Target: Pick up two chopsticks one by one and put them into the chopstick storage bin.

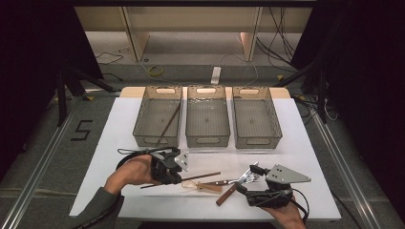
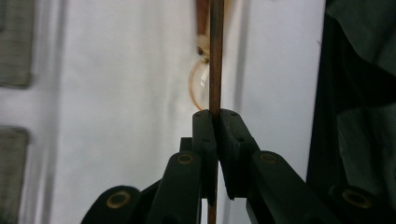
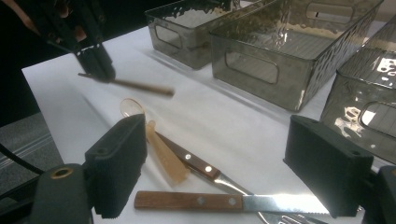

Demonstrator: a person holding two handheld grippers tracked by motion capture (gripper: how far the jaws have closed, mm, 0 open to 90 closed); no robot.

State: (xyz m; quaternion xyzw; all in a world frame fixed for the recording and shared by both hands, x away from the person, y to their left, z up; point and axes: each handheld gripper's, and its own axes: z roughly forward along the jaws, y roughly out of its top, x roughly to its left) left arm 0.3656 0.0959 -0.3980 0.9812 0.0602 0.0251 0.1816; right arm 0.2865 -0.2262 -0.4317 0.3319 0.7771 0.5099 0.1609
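Jaws of left gripper pinched on a chopstick held just above the table's near edge, right gripper jaws wide over knives & spoon; judging sorting barely begun w/ one stick in the left bin, other bins bare.

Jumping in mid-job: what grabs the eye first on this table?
The left gripper is shut on a brown chopstick, lifted at the table's near edge. Behind stand three clear bins, the left one holding another chopstick. The right gripper gapes open over a wooden-handled knife.
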